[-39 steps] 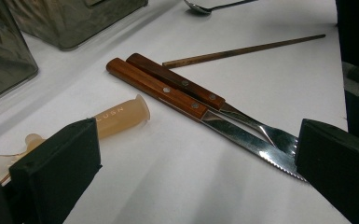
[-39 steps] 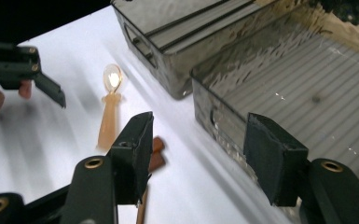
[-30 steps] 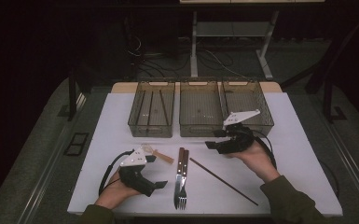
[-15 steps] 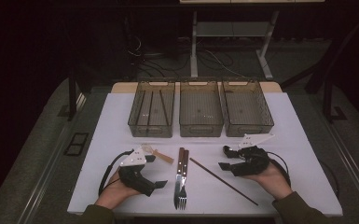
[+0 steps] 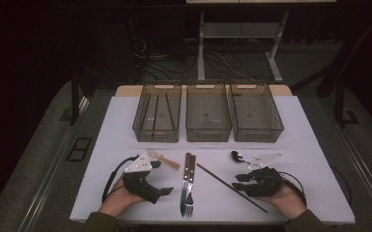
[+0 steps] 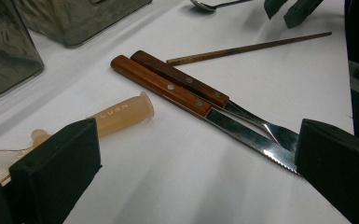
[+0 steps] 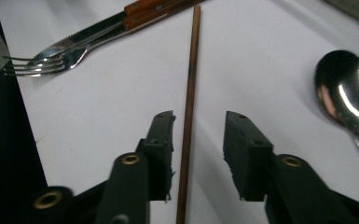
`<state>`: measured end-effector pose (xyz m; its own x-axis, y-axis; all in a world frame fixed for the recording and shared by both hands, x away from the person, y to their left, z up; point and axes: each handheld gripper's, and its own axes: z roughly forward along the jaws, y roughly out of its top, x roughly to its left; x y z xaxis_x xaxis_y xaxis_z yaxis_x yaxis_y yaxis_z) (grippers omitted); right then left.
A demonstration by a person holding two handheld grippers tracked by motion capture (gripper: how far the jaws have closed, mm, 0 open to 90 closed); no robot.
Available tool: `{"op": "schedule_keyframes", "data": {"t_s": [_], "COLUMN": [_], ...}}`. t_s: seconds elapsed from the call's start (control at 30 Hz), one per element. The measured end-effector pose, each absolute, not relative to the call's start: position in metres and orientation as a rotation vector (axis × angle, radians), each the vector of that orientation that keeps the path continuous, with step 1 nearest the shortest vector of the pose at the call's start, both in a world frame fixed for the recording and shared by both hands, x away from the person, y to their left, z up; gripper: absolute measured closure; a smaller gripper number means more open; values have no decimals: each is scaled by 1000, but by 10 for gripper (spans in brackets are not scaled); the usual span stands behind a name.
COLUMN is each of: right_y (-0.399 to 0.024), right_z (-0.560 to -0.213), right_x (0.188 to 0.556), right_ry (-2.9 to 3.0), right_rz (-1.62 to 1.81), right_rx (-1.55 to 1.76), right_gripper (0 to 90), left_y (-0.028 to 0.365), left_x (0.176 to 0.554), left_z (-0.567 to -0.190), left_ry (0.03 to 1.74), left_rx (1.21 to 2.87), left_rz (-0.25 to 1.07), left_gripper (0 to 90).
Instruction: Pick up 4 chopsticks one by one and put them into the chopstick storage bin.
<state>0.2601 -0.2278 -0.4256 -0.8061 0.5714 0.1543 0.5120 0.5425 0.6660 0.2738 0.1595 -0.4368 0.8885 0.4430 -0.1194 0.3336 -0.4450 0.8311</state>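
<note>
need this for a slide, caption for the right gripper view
Right gripper closing around a brown chopstick, pads not yet touching; spoon beside it.

Dim room, table [image 5: 309, 125] lit from above; glare on spoon [image 7: 342, 88]; near jaws blurred.

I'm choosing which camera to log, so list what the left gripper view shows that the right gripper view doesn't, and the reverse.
Left gripper view's own: a beige plastic handle lying beside the cutlery. Right gripper view's own: the tines of the fork and the whole bowl of the spoon. Shared: the wooden-handled knife and fork side by side, the chopstick, and part of the spoon.
</note>
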Motion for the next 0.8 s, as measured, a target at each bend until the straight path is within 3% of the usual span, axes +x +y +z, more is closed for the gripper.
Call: {"op": "schedule_keyframes", "data": {"t_s": [0.3, 0.8], "right_y": [-219, -211], "right_z": [-434, -441], "right_x": [263, 263], "right_ry": [2730, 2745], "right_rz": [1081, 992], "right_rx": [933, 889], "right_gripper": [764, 832], "left_y": [159, 158], "left_x": [273, 274], "left_z": [-437, -437], "left_ry": [561, 559], "left_rx": [2072, 2079], "left_rz": [140, 139], "left_gripper": [0, 0]}}
